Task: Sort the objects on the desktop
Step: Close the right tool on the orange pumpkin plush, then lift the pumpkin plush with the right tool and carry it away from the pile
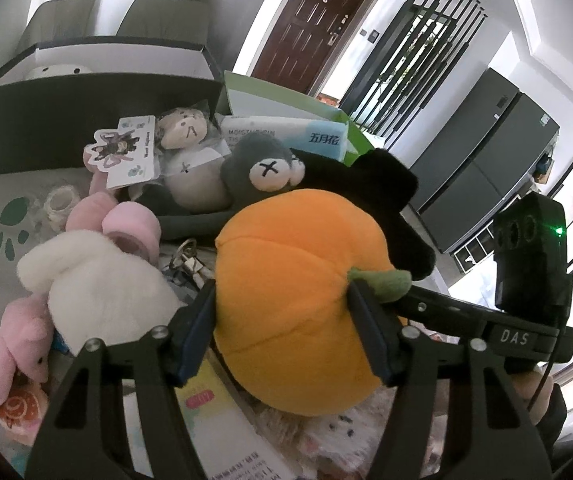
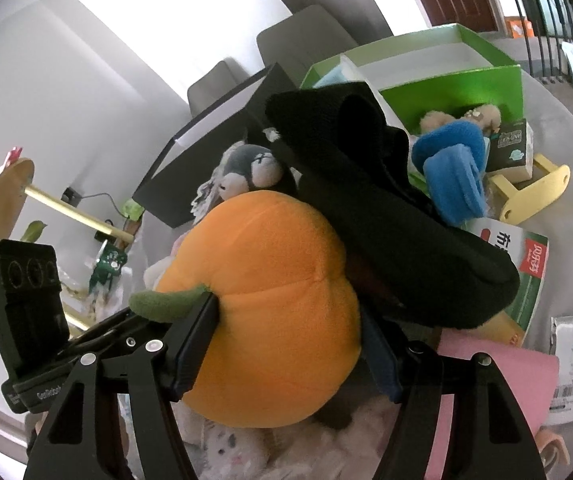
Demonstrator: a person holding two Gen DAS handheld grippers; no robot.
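Clearly we have the orange pumpkin plush (image 1: 286,312) between both claws at once: the left claw (image 1: 282,336) pinches it across its lower body, pads pressed into the fabric on either side just below the green stem (image 1: 382,280), and the right claw (image 2: 286,344) pinches the same plush from the opposite side. We judge it light, soft and squashy, not fragile and not slippery, since the pile grips the pads; the round body is the best hold, while the stem looks too floppy to carry it. A black fabric piece (image 2: 398,216) drapes over its top and may drag along. Around it the pale grey surface (image 1: 2,184) is crowded: a white plush (image 1: 98,288), pink plush toys (image 1: 10,356), a grey plush with cross-stitched eyes (image 1: 258,164), a tissue pack (image 1: 286,136), a black box (image 1: 86,112) and a green box (image 2: 466,80). Beyond we see grey chairs (image 1: 62,16), a brown door (image 1: 318,24) and a dark refrigerator (image 1: 482,160).
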